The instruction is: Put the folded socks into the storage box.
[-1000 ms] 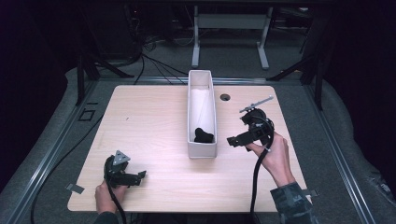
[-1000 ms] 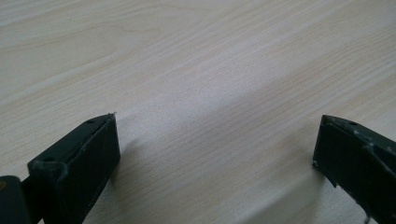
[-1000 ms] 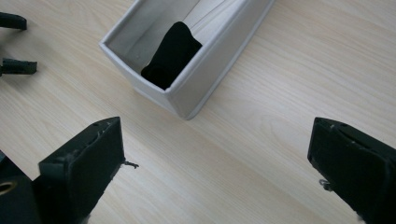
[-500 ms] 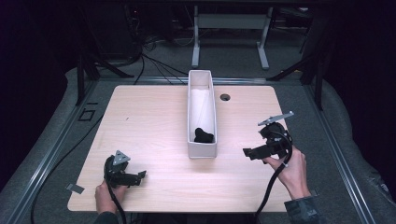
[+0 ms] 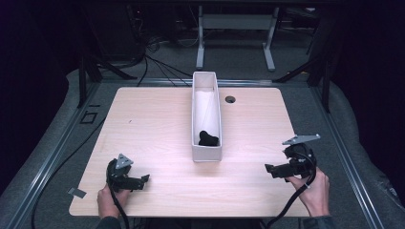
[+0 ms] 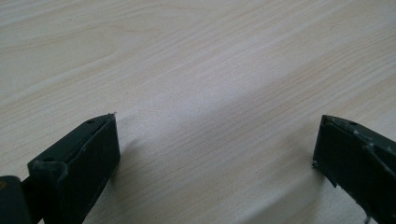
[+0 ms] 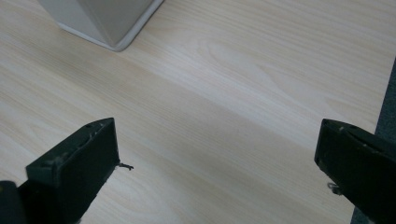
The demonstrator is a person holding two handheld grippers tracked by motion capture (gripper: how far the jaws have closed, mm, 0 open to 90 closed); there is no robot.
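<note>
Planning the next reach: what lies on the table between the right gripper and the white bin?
Nothing. In the high view, bare wood runs from the right gripper to the white bin; the right gripper view shows bare tabletop up to the bin's corner.

This looks like a lab or recording studio. A pale wooden table (image 5: 157,124) with a cable hole (image 5: 230,99) stands on grey carpet (image 5: 239,59) inside a metal floor frame (image 5: 62,138), lit against dark surroundings. Loose cables (image 5: 157,64) and the white legs of a stand (image 5: 234,40) lie behind it.
</note>
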